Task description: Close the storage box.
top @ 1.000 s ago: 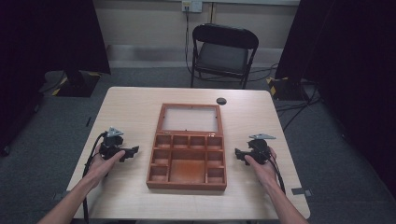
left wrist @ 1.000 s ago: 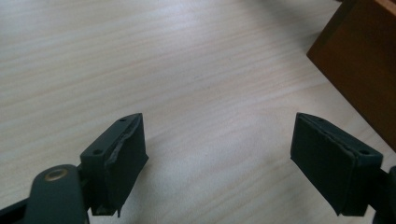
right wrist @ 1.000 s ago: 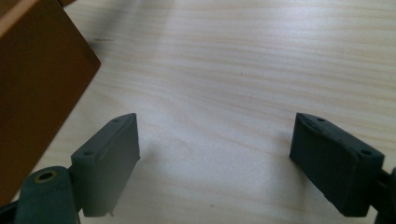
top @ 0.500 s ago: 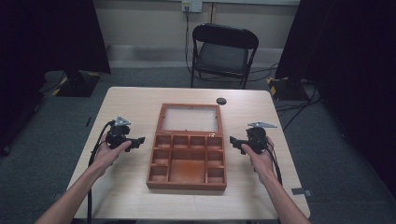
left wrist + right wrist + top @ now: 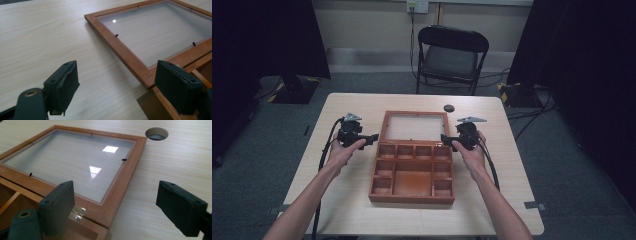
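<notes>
Box [image 5: 412,172] wooden, w/ compartments, glass-paned lid [image 5: 414,126] lying open flat.

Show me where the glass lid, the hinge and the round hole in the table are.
glass lid [image 5: 72,167], right gripper view, middle of the glass pane.
hinge [image 5: 78,213], right gripper view, on the metal plates with screws.
round hole [image 5: 156,133], right gripper view, middle of the opening.

Wooden compartment box [image 5: 412,172], reddish-brown, lying open and flat at the middle of the table. Its tray holds small square cells along the far row and both sides, around one larger central cell. The glazed lid [image 5: 415,126], a wooden frame around a clear pane, lies folded back flat beyond the tray, joined by a metal hinge [image 5: 78,213].
</notes>
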The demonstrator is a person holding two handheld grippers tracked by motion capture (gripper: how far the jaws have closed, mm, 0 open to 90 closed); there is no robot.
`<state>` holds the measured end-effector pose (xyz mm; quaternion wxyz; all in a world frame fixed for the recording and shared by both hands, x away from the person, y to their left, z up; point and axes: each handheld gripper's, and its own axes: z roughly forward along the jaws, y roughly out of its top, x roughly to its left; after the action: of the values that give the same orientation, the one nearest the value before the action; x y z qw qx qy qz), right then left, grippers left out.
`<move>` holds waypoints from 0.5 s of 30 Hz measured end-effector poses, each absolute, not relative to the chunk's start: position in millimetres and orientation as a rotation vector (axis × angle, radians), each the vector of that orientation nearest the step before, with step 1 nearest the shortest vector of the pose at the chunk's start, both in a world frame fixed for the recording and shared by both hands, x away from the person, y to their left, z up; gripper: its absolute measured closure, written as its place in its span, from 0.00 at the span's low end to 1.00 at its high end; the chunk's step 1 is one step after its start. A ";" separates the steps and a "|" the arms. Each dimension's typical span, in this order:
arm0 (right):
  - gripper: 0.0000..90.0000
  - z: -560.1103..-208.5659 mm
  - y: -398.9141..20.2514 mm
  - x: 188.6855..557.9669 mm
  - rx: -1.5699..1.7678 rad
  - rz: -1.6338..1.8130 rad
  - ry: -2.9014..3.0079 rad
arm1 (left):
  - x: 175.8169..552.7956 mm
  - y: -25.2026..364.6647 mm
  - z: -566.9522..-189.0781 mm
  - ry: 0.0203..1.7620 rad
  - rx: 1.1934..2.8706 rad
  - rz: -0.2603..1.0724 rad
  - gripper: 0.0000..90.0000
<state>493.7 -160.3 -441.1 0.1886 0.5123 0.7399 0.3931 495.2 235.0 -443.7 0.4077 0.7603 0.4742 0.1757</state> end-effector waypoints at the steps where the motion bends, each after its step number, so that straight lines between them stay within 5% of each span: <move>1: 0.18 -442.8 -157.4 495.8 1.445 1.094 2.077 | 497.0 233.7 -442.9 1.185 1.898 0.442 0.20; 15: 0.17 -464.2 -146.1 517.1 1.562 1.106 2.076 | 515.7 214.7 -456.7 1.218 1.899 0.302 0.19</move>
<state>517.1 -146.1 -464.2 0.1583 0.5462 0.7260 0.3867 515.7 214.7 -456.7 0.4190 0.7575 0.4859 0.1206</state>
